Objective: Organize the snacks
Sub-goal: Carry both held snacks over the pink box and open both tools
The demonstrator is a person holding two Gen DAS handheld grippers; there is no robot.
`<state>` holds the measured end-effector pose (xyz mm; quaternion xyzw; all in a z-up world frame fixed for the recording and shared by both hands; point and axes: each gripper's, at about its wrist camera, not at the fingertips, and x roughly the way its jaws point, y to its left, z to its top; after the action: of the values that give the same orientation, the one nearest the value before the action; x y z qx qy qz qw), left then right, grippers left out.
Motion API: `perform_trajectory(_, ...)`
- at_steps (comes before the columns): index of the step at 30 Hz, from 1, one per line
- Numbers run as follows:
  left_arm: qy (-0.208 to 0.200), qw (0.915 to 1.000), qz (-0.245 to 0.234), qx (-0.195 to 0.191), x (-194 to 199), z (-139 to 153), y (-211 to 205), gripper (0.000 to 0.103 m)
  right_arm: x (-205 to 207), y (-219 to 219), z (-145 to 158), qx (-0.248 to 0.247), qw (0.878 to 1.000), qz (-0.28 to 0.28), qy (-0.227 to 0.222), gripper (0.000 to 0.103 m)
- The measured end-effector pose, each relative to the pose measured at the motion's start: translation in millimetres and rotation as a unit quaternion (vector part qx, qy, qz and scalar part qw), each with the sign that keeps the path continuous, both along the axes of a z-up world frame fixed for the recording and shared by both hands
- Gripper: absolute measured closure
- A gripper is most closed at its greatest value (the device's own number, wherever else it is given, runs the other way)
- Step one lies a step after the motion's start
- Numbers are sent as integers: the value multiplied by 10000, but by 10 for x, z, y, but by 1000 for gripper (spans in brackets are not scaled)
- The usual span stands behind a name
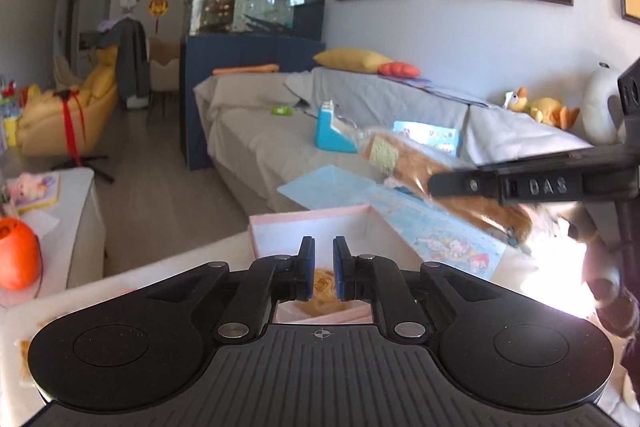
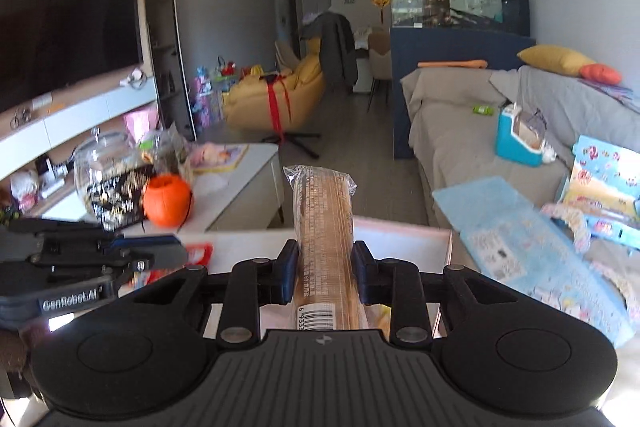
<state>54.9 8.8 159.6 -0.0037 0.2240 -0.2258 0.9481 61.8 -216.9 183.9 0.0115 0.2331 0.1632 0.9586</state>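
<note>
My right gripper (image 2: 325,263) is shut on a long clear-wrapped pack of brown biscuits (image 2: 323,223), held level above a pink open box (image 2: 404,233). In the left wrist view the same pack (image 1: 404,163) hangs to the right of and above the pink box (image 1: 316,221), with the right gripper's finger (image 1: 460,183) across it. My left gripper (image 1: 323,261) hovers over the box with its jaws nearly closed and nothing between them. A yellow-brown snack (image 1: 324,285) lies in the box below it. The left gripper also shows in the right wrist view (image 2: 160,255), low at the left.
A white table (image 1: 80,187) holds an orange pumpkin-shaped pot (image 1: 18,253), a glass bowl (image 2: 100,163) and a dark snack bag (image 2: 116,199). A grey-covered sofa (image 1: 256,131) with a blue box (image 1: 332,131) and light blue sheets (image 2: 512,223) lies to the right.
</note>
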Motion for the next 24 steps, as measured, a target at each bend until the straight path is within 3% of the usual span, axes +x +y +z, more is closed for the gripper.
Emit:
perform_trajectory(2, 252, 9997, -68, 8, -10, -138, 10, 89, 118, -26, 58, 3, 10000, -80, 14, 75)
perform_trajectory(5, 704, 9960, -330, 429, -116, -537, -21, 85, 141, -34, -89, -23, 9996, -183, 191, 75)
perform_trajectory(9, 955, 9838, -538, 1417, -328, -1048, -113, 84, -37, 45, -585, -237, 9978, -32, 621, 75)
perform_trajectory(13, 1075, 9727, -671, 1944, -458, -1335, -181, 81, -229, 102, -1061, -331, 9932, 36, 1113, 75)
perform_trajectory(15, 944, 9720, -721, 2025, -508, -1375, -209, 76, -345, 136, -1212, -427, 9925, 24, 1141, 75)
perform_trajectory(18, 1139, 9747, -832, 1733, -468, -1372, -185, 55, -501, 191, -1333, -571, 9929, 26, 1044, 75)
perform_trajectory(19, 1187, 9758, -852, 1628, -462, -1362, -167, 53, -545, 220, -1347, -678, 9929, 23, 972, 75)
perform_trajectory(21, 1148, 9786, -761, 1528, -477, -1320, -129, 53, -601, 252, -1370, -821, 9927, 52, 880, 74)
perform_trajectory(24, 1046, 9775, -512, 1759, -478, -1273, -91, 54, -631, 265, -1374, -879, 9926, 99, 836, 72)
